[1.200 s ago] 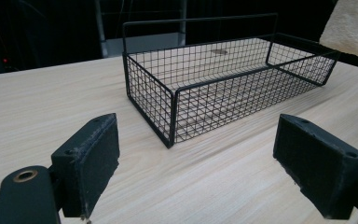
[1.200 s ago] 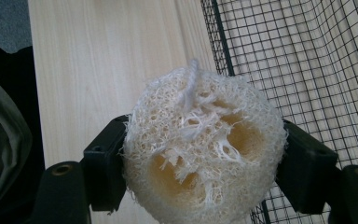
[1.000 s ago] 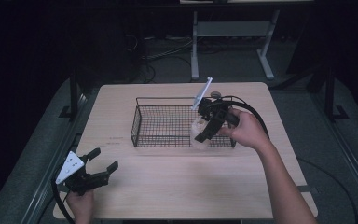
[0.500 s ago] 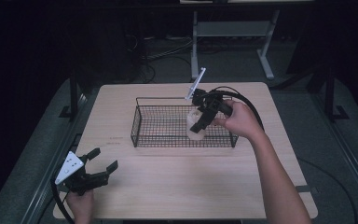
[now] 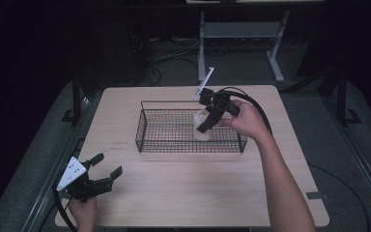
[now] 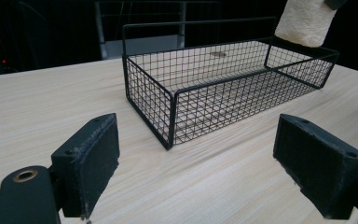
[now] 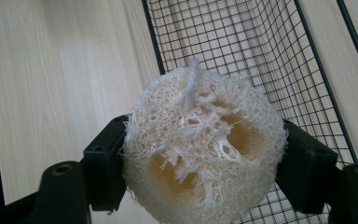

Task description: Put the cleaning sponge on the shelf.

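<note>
One loofah — between gripper jaws.

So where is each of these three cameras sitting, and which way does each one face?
High view: above the person's side, facing forward and down at the pale wooden table; both forearms show.
Left gripper view: rides the left gripper, facing the black wire-mesh basket; open jaws show.
Right gripper view: rides the right gripper, looking down at the cream fibrous loofah between its jaws.
All share basket and loofah.
</note>
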Demonstrator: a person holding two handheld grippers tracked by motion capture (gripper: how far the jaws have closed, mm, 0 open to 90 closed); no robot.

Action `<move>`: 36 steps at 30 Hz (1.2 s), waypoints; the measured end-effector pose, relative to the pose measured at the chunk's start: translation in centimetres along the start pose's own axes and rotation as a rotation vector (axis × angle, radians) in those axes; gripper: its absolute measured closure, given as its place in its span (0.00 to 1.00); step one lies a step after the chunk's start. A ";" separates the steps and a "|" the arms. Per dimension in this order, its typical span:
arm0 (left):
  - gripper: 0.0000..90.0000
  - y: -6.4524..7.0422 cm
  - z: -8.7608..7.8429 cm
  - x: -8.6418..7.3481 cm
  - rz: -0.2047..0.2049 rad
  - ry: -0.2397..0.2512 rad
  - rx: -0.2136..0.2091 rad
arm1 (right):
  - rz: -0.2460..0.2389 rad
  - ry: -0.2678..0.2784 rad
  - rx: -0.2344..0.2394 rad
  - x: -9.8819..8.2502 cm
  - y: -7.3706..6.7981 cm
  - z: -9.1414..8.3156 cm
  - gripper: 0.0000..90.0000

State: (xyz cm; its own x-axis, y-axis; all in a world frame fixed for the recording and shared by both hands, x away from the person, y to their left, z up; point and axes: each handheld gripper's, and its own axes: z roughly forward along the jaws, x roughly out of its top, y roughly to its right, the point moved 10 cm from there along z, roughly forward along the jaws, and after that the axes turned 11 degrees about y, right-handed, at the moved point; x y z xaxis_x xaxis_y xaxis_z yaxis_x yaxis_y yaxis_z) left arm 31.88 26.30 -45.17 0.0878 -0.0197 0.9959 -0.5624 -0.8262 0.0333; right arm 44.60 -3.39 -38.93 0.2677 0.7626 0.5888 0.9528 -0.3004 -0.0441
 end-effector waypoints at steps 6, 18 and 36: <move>0.15 -0.1 0.0 0.0 -0.005 0.002 0.001 | 0.026 0.011 -0.002 -0.1 0.9 0.2 0.30; 0.15 -0.2 -0.1 0.0 -0.012 0.003 0.005 | 0.075 0.013 -0.017 -0.6 2.7 0.8 0.30; 0.15 -0.4 -0.2 0.0 -0.017 0.005 0.005 | 0.139 -0.010 -0.033 -1.6 4.7 2.5 0.30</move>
State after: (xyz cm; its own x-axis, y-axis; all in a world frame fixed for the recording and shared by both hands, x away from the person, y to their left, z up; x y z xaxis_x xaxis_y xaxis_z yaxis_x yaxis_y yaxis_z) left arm 31.92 26.73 -45.19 0.0930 -0.0031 0.9957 -0.5570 -0.8290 0.0495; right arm 49.04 -4.58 -42.07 0.3981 0.7181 0.5708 0.9014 -0.4219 -0.0980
